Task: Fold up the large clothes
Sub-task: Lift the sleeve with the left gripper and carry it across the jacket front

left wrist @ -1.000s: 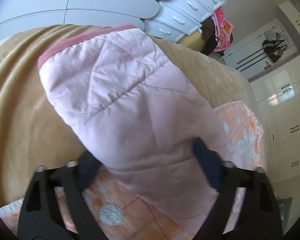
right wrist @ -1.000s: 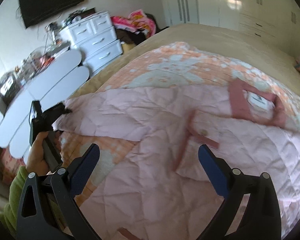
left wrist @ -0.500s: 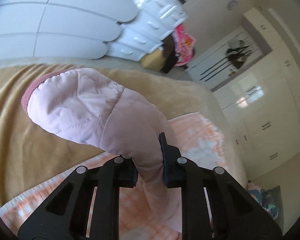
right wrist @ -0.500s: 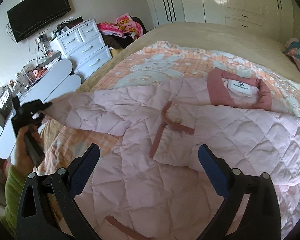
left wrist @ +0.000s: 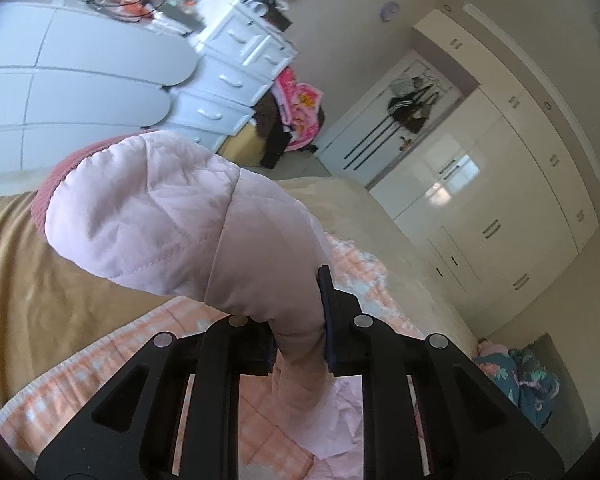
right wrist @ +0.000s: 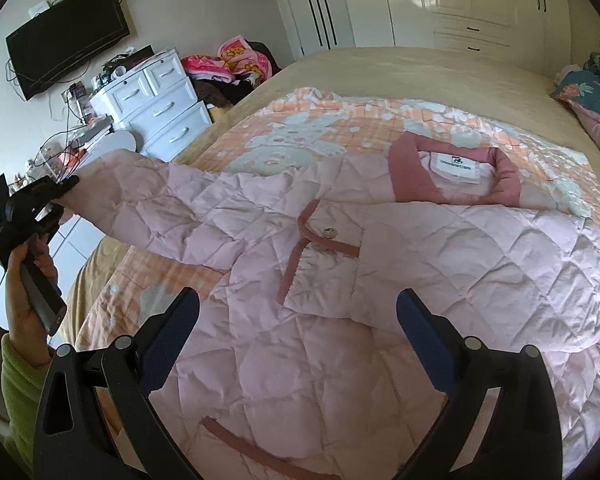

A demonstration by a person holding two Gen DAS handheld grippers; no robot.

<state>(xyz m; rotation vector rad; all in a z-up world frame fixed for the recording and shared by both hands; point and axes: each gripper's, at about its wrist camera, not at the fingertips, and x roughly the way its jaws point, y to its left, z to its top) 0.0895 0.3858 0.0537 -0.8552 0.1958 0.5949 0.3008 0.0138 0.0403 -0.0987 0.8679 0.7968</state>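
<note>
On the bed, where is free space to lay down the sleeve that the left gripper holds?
Free: the tan bedspread beyond the orange quilt, toward the wardrobe, and the quilt strip between jacket collar and that bedspread. Crowded: the jacket covers the near quilt under the open right gripper; bedding fills the far right edge. The left gripper clamps the sleeve.

The jacket (right wrist: 340, 280) is quilted pink cloth with a faint sheen, creased, trimmed in matt ribbed dusty-rose fabric at collar (right wrist: 456, 176) and cuff (left wrist: 64, 176). The bedspread (right wrist: 300, 128) beneath is soft printed cotton; the tan blanket (left wrist: 40, 288) looks fleecy. The right gripper (right wrist: 298, 318) is matt black plastic with textured blue pads (right wrist: 420, 332) and bare metal screws. The wardrobe doors (left wrist: 480, 208) are glossy
</note>
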